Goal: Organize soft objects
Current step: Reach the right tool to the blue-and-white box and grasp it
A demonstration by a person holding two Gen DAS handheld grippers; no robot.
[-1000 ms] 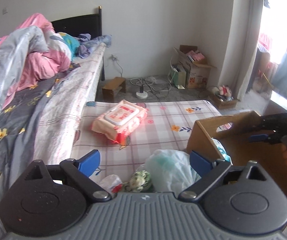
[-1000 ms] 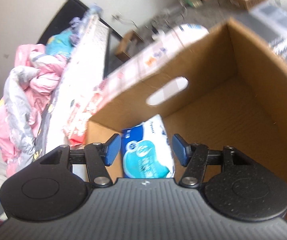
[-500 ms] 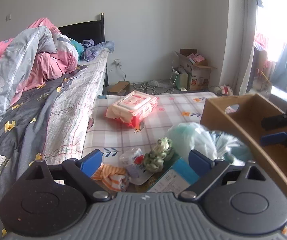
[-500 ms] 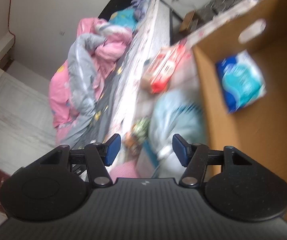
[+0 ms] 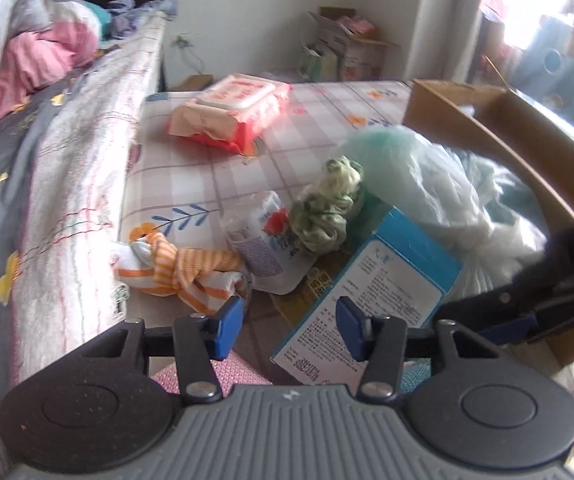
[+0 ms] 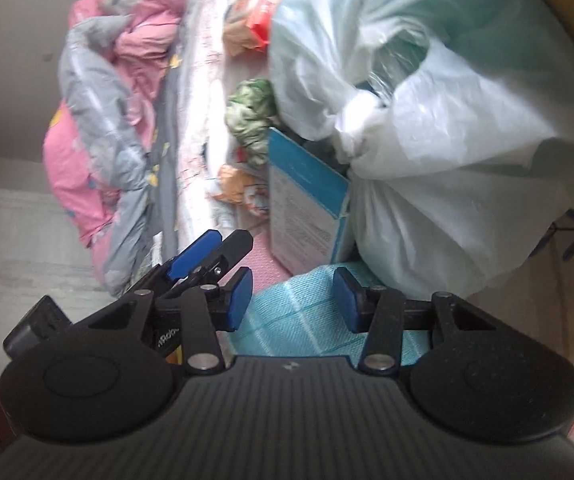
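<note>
A knotted translucent plastic bag with pale green contents was seen beside the cardboard box, whose inside was mostly hidden. A blue-and-white carton of fine, unreadable print leaned against the bag. A wet-wipes pack lay further off on the checked cloth. The left gripper and right gripper had just been narrowed, jaws parted, nothing gripped.

white walls, unmade bed at left, bright window at right
</note>
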